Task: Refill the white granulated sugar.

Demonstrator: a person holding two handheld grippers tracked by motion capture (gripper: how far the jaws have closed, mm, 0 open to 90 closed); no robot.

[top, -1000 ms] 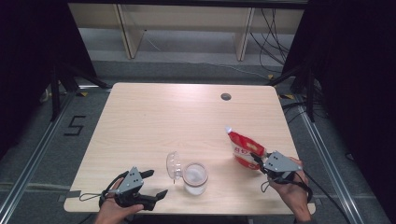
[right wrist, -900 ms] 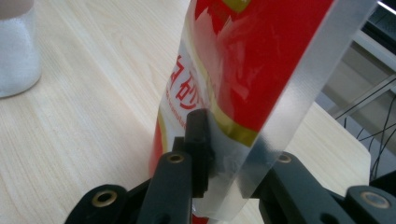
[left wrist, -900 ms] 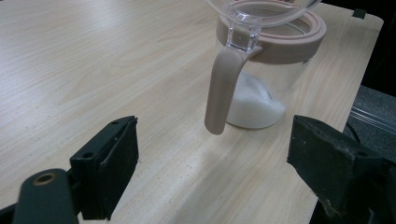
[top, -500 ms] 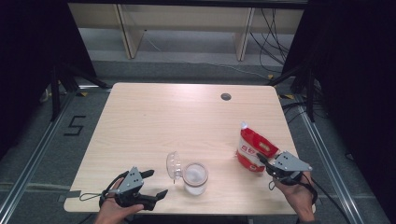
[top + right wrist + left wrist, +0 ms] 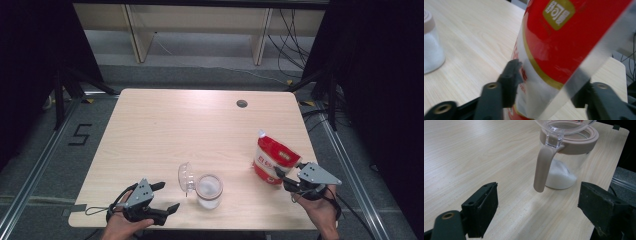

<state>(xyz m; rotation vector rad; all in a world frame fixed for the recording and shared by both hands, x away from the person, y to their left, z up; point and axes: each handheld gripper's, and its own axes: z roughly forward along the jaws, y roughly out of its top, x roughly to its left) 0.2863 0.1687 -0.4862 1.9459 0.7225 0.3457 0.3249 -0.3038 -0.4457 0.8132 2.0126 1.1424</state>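
Where right gripper (image 5: 280, 175) straddles pouch (image 5: 272, 160), base hidden.

A pale wooden desk (image 5: 165, 130) with rounded corners stands on a grey floor (image 5: 200, 55), a dark round grommet (image 5: 242, 103) set near its far edge. Beyond it stand light wooden shelf uprights (image 5: 132, 30). Black curtains (image 5: 30, 60) hang on both sides. Cables (image 5: 287, 35) trail across the floor, where a "5" (image 5: 80, 135) is marked at left.
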